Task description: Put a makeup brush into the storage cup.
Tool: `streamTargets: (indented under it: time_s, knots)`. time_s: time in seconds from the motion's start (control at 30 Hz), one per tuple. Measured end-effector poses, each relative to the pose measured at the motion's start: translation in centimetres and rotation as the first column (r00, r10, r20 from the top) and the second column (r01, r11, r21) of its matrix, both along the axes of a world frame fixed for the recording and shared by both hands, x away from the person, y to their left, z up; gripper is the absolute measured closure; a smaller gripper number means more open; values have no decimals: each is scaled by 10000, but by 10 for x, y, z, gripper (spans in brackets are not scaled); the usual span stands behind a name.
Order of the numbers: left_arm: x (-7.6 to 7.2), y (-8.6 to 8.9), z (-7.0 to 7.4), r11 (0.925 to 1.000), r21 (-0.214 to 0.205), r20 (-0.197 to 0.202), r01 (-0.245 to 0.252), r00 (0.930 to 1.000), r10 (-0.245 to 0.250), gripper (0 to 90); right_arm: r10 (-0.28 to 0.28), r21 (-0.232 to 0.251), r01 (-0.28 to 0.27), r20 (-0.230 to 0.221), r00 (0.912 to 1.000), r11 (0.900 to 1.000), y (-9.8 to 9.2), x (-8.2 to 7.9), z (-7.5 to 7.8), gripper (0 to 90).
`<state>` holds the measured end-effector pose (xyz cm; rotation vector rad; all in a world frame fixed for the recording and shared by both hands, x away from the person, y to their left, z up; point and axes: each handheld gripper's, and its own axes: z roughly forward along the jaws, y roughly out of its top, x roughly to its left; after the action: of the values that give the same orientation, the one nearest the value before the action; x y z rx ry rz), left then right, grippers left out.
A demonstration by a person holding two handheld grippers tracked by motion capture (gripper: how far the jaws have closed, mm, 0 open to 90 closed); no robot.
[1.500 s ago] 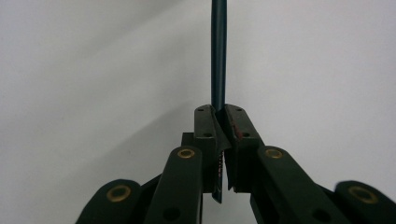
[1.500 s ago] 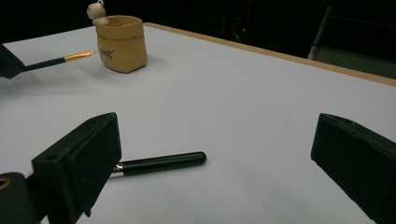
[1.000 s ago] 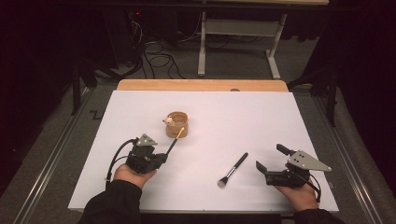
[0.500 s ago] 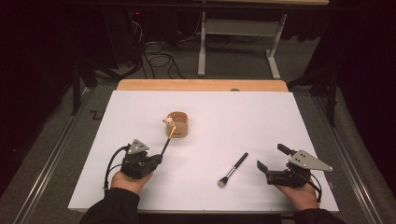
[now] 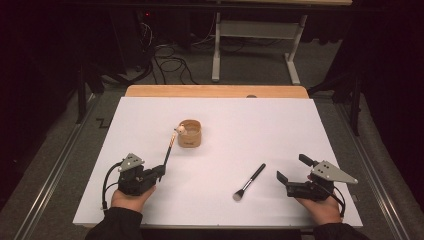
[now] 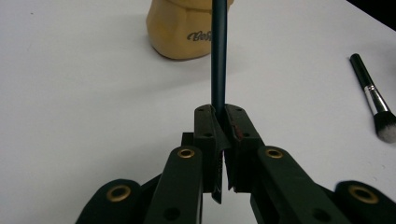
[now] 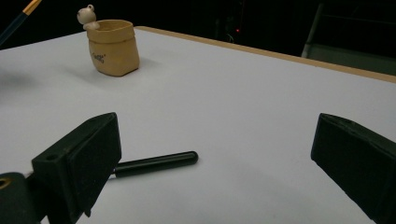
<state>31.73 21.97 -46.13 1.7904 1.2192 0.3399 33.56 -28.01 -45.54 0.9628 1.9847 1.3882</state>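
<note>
Work in hand: you appear to be gathering the brushes into the tan cup (image 5: 190,133), the one with a small bear figure on its rim.

Left gripper (image 5: 161,171): your jaws are closed tight on the slim dark brush (image 5: 168,152), pinching it near the lower end of its handle; the left gripper view shows the shaft (image 6: 218,51) rising straight out from between the pads.

Slim brush, position: it stands off the table (image 5: 260,115), leaning up and away from your hand, its light tip near the cup's left rim by the bear. From above I can't tell whether the tip touches the cup or sits just short of it.

Right gripper (image 5: 294,176): your jaws stand wide apart with nothing between them, low over the table at the near right corner.

Second brush: the black makeup brush (image 5: 249,182) lies flat on the table between your two hands, bristles toward you, handle pointing away to the right. In the right gripper view its handle end (image 7: 156,164) shows just past your left jaw, untouched.

Done, as I judge it: the slim brush is picked up and held securely.

Left to do: it is not yet in the cup, so you need to lift the tip over the rim and release; then the black brush needs collecting.

Cup contents: can't tell from these views.
</note>
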Motion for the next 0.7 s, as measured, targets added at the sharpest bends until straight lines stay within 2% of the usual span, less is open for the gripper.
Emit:
streamTargets:
  time_s: [0.13, 0.23, 0.37, 0.57, 0.7]
  knots:
    - [-1, 5, 1, 9998, -22, 249, -203, 9995, 204, 845, -104, 64, 105, -56, 9999, 9999, -1, 0, -1, 24]
    - [-3, 8, 1, 9989, -359, 512, -306, 9982, 325, 845, -87, 5, 87, -43, 10000, 10000, 0, 0, -1, 24]
    - [-4, 10, 3, 9977, -552, 844, -390, 9955, 436, 845, -87, -27, 87, -19, 10000, 10000, 1, -1, -1, 24]
    - [-8, 9, 6, 9966, -625, 1354, -530, 9889, 610, 845, -87, 13, 87, -37, 10000, 10000, 0, -2, -1, 24]
    - [-11, 9, 8, 9966, -665, 1813, -495, 9815, 608, 845, -77, 25, 77, -39, 10000, 10000, 0, -2, -1, 24]
